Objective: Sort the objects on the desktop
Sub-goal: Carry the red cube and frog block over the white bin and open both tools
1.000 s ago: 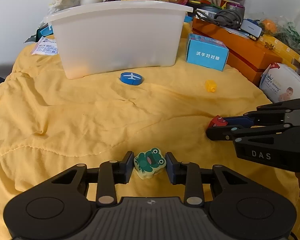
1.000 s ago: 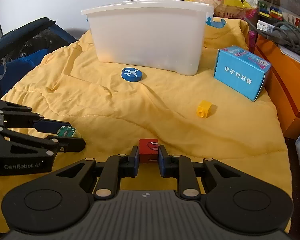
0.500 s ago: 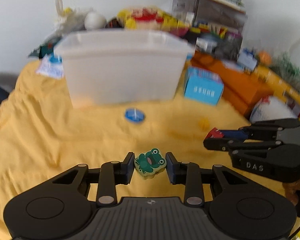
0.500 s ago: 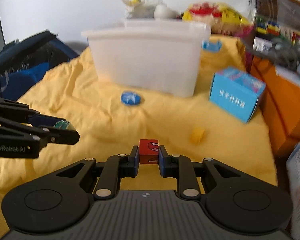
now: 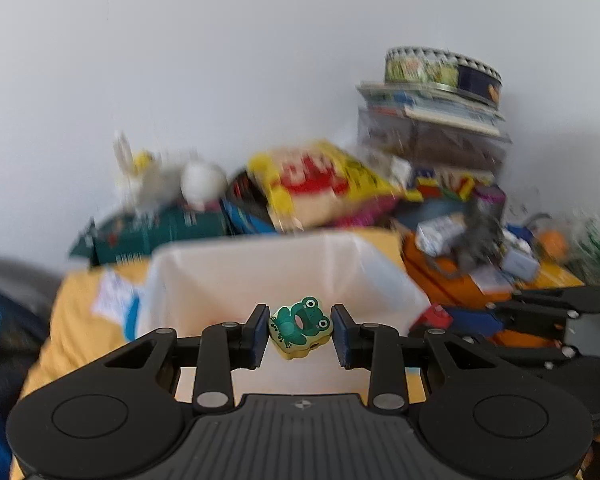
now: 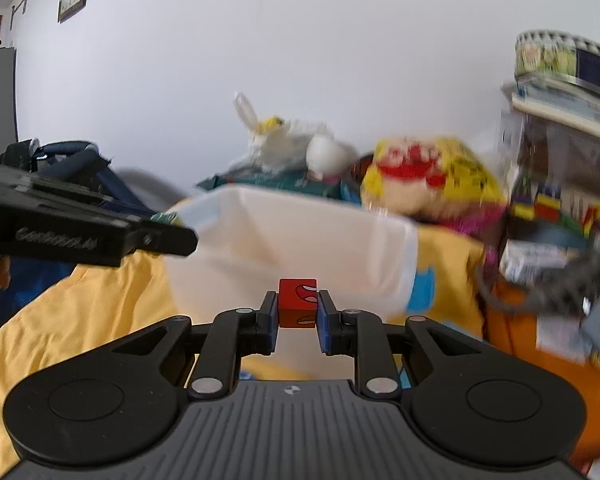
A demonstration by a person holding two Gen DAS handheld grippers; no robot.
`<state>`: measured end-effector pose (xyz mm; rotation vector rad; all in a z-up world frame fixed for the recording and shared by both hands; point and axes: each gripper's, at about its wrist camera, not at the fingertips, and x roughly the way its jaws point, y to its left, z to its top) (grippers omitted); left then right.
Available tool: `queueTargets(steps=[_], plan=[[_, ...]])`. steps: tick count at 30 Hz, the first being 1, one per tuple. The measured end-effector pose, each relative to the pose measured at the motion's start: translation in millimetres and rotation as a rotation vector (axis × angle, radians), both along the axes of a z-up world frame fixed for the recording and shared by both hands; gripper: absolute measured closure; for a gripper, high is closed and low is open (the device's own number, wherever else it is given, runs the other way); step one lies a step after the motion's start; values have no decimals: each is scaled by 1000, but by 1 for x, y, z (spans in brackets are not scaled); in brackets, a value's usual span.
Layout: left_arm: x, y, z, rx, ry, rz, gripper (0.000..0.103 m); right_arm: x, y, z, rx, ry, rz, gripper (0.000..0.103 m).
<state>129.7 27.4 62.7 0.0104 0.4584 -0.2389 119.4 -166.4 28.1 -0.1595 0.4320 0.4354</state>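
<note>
My left gripper (image 5: 300,332) is shut on a green frog block (image 5: 300,327) and holds it in the air over the near side of the white plastic bin (image 5: 284,268). My right gripper (image 6: 298,312) is shut on a red cube (image 6: 298,303), raised in front of the bin (image 6: 300,240). The right gripper also shows in the left wrist view (image 5: 436,318), just right of the bin, with the red cube (image 5: 432,314) at its tip. The left gripper shows in the right wrist view (image 6: 172,236), at the bin's left corner. Both views are motion-blurred.
The yellow blanket (image 6: 80,312) covers the surface. Behind the bin lie a white plush (image 6: 284,140), a yellow snack bag (image 5: 320,184) and a teal box (image 5: 156,228). Orange boxes with clutter (image 5: 460,276) and stacked tins (image 5: 440,76) stand at the right.
Both grippers have risen from the blanket and moved forward to the bin, each still holding its block. The blue disc, yellow brick and blue box have dropped out of view.
</note>
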Motion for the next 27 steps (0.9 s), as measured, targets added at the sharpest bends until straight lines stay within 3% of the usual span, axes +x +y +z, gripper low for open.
queueTargets(steps=[4, 11, 14, 15, 23, 27], plan=[[31, 1, 4, 17, -26, 26, 66, 21, 6, 8, -18, -35, -9, 81], [82, 7, -26, 37, 73, 82, 66, 69, 15, -2, -19, 24, -85, 81], [88, 11, -37, 22, 119, 96, 66, 83, 19, -8, -29, 64, -113, 75], [86, 13, -39, 25, 119, 99, 64, 84, 22, -9, -39, 69, -112, 71], [37, 10, -20, 42, 9, 55, 55, 50, 19, -9, -32, 40, -87, 69], [5, 2, -25, 48, -2, 19, 51, 27, 14, -11, -26, 40, -77, 61]])
